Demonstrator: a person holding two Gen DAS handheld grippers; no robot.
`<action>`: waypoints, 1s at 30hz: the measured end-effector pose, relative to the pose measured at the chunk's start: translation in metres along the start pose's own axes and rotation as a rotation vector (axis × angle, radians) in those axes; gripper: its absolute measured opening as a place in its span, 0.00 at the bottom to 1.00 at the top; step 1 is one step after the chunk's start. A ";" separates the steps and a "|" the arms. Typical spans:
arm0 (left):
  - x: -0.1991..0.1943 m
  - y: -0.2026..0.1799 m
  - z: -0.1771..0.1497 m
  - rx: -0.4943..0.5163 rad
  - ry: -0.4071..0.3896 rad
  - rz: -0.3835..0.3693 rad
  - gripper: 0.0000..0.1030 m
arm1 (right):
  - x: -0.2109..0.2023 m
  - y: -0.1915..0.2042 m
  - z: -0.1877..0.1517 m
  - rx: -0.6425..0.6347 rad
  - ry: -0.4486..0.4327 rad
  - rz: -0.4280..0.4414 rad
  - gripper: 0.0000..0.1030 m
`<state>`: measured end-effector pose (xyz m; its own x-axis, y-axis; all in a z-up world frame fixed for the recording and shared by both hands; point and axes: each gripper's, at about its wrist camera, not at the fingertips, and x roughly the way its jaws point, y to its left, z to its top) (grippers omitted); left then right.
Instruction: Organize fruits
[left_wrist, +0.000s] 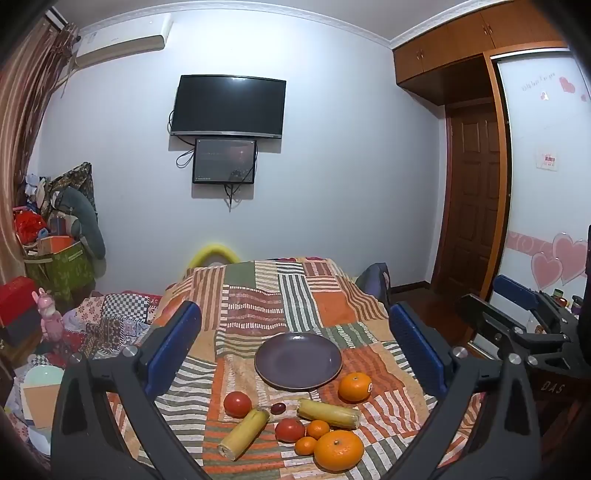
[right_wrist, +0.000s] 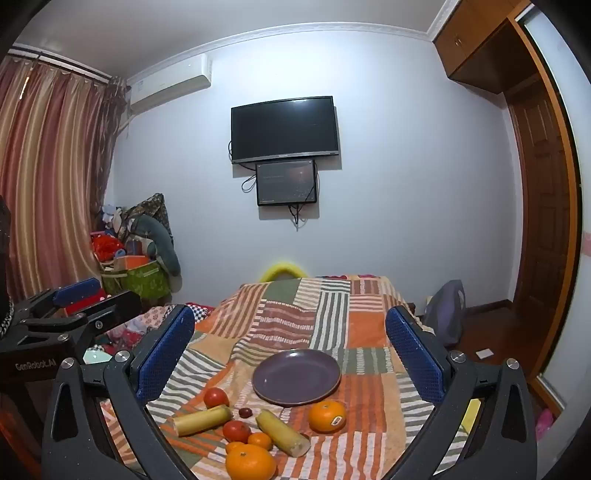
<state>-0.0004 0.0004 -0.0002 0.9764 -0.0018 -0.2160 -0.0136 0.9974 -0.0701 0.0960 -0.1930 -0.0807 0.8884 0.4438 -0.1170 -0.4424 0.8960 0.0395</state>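
Both tools, left (left_wrist: 295, 354) and right (right_wrist: 291, 350), gaped wide, gripping nothing. Near the plate (left_wrist: 297, 360), fruit lay loose on the bed: two corn cobs (left_wrist: 244, 434) (left_wrist: 328, 412) slanted toward each other, oranges (left_wrist: 338, 450) beside.

Both grippers hang wide open above the near edge of the patchwork cloth (left_wrist: 258, 295), nothing between the jaws. Purple plate (left_wrist: 298, 360) sits bare, open cloth behind it and to both sides. Near side is crowded: stickered orange (left_wrist: 354, 386) just beside the plate's rim, two corn cobs (left_wrist: 243, 432) angled across, tomatoes, small oranges and the big orange (left_wrist: 338, 449) packed close, some touching. Left side: cluttered floor. Right side: the other gripper (left_wrist: 517, 325) stands near.
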 end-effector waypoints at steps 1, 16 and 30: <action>0.000 0.000 0.000 0.003 -0.001 0.004 1.00 | 0.000 0.000 0.000 -0.001 0.001 -0.002 1.00; 0.004 -0.001 -0.002 0.003 0.010 -0.001 1.00 | -0.001 0.001 0.001 0.003 0.000 -0.006 1.00; 0.006 -0.001 -0.008 0.013 0.006 0.009 1.00 | -0.001 0.003 0.000 0.000 0.000 -0.001 1.00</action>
<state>0.0040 -0.0012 -0.0093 0.9750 0.0065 -0.2222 -0.0193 0.9983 -0.0552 0.0935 -0.1905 -0.0809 0.8890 0.4426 -0.1174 -0.4412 0.8966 0.0390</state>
